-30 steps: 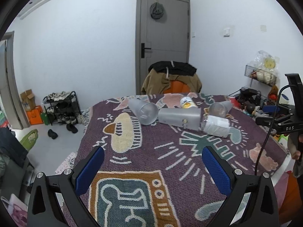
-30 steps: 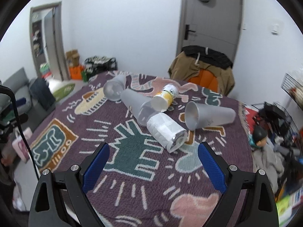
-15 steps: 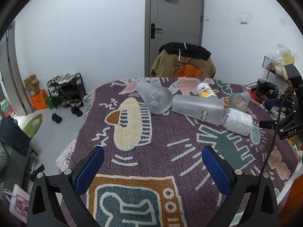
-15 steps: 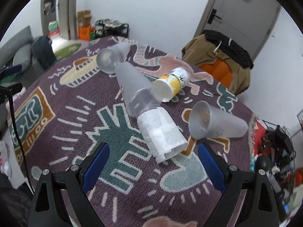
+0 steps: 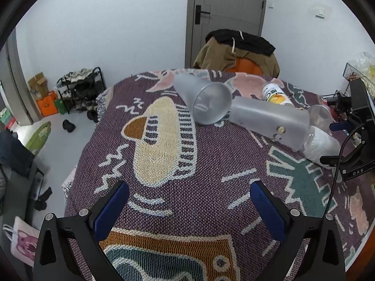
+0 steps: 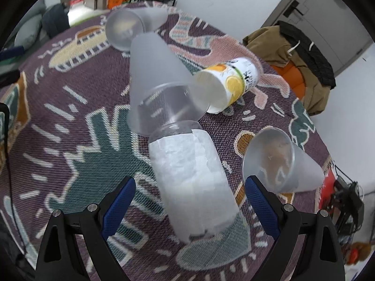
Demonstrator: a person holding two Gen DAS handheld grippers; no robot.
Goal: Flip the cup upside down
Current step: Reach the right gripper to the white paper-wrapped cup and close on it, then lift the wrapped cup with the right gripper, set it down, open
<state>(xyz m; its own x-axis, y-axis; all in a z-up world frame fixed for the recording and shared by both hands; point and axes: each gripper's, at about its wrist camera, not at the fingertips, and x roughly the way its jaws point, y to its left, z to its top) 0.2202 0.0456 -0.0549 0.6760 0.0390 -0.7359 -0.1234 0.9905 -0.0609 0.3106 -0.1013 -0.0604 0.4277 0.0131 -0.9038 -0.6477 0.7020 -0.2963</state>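
On the patterned blanket (image 6: 77, 121), the paper-wrapped cup (image 6: 194, 185) lies between the spread, empty right gripper (image 6: 188, 199).

Right gripper (image 6: 189, 195) open, straddling paper-wrapped cup (image 6: 192, 178), not touching.

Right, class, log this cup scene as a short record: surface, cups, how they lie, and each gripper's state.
surface: purple patterned woven blanket
cups: three frosted plastic cups; paper-wrapped clear cup; lemon-print paper cup
orientation: all on their sides
left gripper: open, holding nothing
right gripper: open, its fingers either side of the paper-wrapped clear cup
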